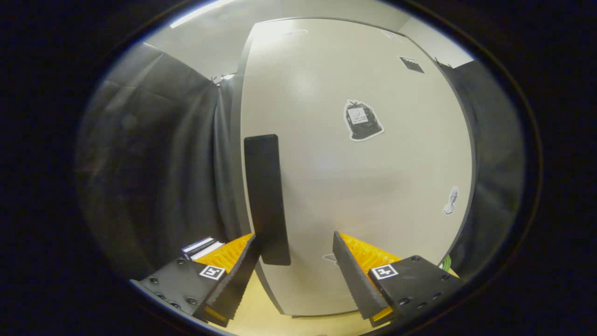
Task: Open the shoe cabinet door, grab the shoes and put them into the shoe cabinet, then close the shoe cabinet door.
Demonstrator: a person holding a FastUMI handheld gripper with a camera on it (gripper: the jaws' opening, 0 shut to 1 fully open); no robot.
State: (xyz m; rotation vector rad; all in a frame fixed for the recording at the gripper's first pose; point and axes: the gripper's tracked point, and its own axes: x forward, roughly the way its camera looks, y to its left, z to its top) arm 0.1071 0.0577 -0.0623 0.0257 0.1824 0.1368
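1. While the claw stands open, its 2 fingers straddle the lower end of the dark vertical handle on the shoe cabinet door without pressing on it — the handle sits nearer the left finger, and the right one has a clear gap.
2. As far as the view tells, the door lies flat and shut, with the handle at about 9 o'clock on the panel, close to its left edge; stickers sit at 1 and 4 o'clock. This fits a door yet to be opened as well as one already closed again.
3. Risk: closing off-centre would let the left finger hit early and twist the claw on the handle.
4. Risk: a grip so low on the handle may slide off its end under a pull.
5. Risk: a straight pull — not following the door's arc — could pry the fingers loose.
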